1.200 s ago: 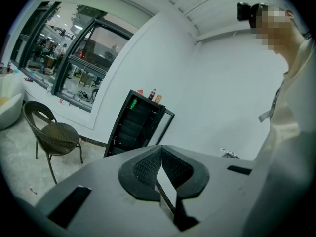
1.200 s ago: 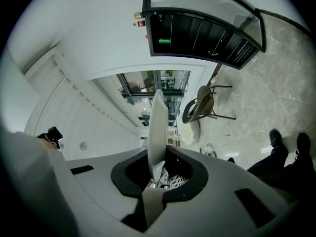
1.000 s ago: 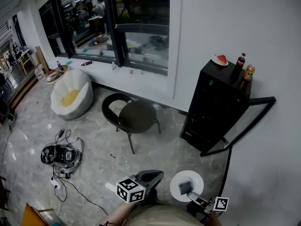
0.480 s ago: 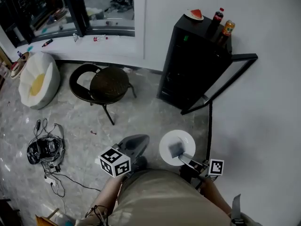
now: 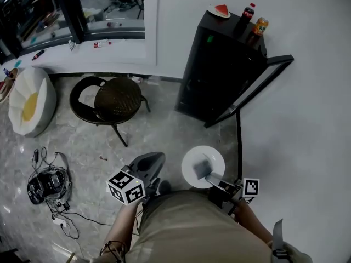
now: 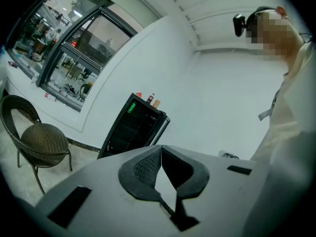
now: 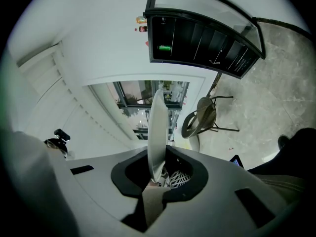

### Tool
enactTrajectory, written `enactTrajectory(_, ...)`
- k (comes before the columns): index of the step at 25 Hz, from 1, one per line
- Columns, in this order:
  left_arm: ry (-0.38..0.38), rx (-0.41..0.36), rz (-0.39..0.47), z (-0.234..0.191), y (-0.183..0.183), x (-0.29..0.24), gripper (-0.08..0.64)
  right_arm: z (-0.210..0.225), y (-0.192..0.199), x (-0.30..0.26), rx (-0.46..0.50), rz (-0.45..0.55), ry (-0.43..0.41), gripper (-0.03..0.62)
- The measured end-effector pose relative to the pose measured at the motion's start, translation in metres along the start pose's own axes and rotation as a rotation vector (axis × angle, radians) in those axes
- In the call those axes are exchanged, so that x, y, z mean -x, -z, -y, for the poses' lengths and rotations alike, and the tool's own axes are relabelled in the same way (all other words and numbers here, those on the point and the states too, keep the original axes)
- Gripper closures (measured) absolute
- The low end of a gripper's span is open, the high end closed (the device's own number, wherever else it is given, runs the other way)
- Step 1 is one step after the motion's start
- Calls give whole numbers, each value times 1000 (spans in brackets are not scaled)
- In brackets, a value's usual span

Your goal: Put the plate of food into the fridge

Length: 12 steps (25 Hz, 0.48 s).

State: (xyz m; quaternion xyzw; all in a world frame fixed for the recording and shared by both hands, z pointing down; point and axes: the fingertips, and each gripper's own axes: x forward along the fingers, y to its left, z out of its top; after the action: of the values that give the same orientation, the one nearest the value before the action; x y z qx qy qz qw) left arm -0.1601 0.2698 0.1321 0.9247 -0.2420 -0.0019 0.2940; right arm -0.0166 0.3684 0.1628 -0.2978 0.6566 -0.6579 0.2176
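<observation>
- Two grippers sit close in front of the person's torso, side by side and apart from each other.
- Right gripper (image 5: 211, 175): jaws are clamped on the near rim of the plate (image 5: 192, 159). Its own view shows the rim edge-on, wedged between the pads.
- Plate sticks out forward, about level, over bare floor (image 5: 164, 133). I can't make out what lies on it.
- Left gripper (image 5: 153, 159): jaws are closed tip to tip with nothing between them. It is just left of the plate, not touching it.
- Lane from the plate to the fridge is open floor with nothing lying in it. Wall (image 5: 307, 125) runs close along the right side.
- Cables (image 5: 46, 182) lie on the floor, well off to the left.
- Chair (image 5: 112, 100) stands left of the lane, near the fridge's left side but apart from it.
- Fridge (image 5: 216, 70) is black, backed to the wall, well ahead of the plate.
- Door (image 5: 258, 89) stands wide open on the right, between fridge and wall. The front opening faces the lane, and the right gripper view shows dark shelves inside.
- Fridge top carries a small dish with a red slice (image 5: 219, 11), a bottle (image 5: 248, 12) and a can (image 5: 259, 25), in a row along the far edge.
- Farthest out are the window (image 5: 109, 4) and, far left, a white cushion (image 5: 24, 100).
</observation>
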Motion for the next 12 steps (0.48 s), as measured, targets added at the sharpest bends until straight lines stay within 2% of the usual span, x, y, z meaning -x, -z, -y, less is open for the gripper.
enactTrajectory(5, -18, 17, 2, -18, 2, 13, 549, -4, 0, -11, -5, 7, -3, 537)
enactTrajectory(12, -27, 27, 5, -23, 2, 13, 549, -8, 0, -26, -3, -51, -15, 537)
